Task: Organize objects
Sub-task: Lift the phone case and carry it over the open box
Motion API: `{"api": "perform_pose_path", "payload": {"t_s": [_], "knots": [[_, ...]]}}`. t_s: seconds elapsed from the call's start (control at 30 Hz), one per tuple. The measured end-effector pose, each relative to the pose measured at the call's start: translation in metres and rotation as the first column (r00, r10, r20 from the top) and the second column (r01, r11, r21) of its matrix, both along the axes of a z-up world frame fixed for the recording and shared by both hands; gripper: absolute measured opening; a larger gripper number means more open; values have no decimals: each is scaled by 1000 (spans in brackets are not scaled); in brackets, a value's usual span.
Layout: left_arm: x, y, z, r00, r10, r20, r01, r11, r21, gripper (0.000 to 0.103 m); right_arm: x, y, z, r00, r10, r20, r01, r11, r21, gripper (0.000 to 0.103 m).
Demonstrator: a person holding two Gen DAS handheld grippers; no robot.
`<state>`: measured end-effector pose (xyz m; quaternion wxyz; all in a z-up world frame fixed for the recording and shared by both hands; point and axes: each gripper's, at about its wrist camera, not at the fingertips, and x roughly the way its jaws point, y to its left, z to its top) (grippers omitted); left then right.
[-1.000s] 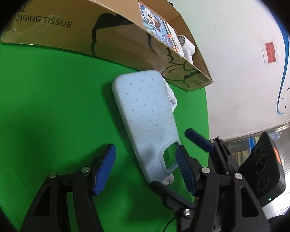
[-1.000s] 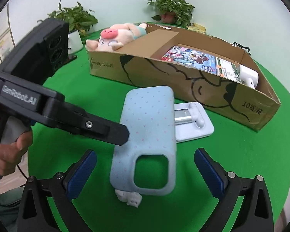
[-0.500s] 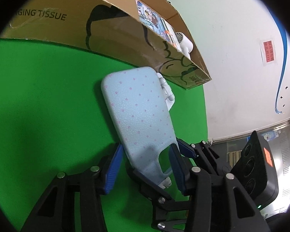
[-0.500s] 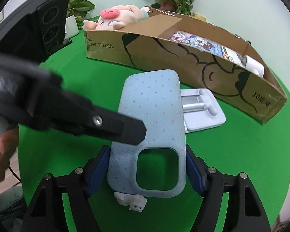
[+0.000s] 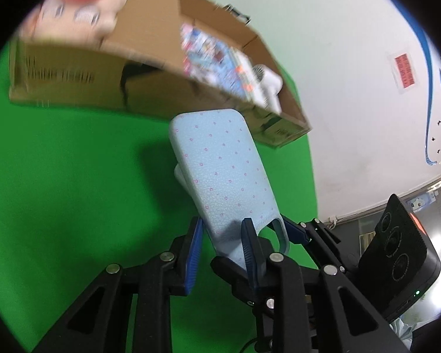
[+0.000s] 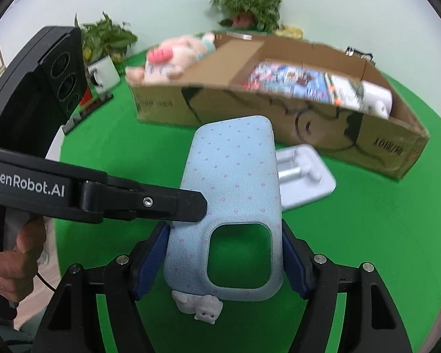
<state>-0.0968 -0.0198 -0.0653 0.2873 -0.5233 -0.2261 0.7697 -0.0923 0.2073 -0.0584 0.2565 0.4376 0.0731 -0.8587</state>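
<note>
The soft, bendy, light-blue dotted phone case [image 6: 235, 194] is held up over the green worktop [image 6: 382, 235], with both grippers' jaws pinching its camera-hole end by the stiffer side edges.

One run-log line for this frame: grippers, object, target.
left gripper: shut on phone case | right gripper: shut on phone case | cardboard box: behind

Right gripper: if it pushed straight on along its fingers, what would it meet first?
Probably the cardboard box: the phone case clamped in the right gripper points its far end there, though depth is unclear.
</note>
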Motion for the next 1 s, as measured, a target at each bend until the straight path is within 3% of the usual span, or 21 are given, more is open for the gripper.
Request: {"api": "perform_pose_path", "payload": {"t_s": [0.23,0.57,0.77,1.0], "knots": [[-4,3,51,993,-9,-117,8,1000,-8,23,-4,8,43,995,-38,-89,31,996,-79,69],[-41,28,122,958,-48,-283,36,998,-51,23,-30,19,112,967,-105,-231,73,987,-145,69],[-63,34,151,936,-72,-345,45,995,-86,22,-55,17,141,942,-149,-300,103,981,-165,69],[-98,36,164,931,-82,-355,45,993,-111,23,-91,14,158,941,-163,-298,108,976,-191,69]]}}
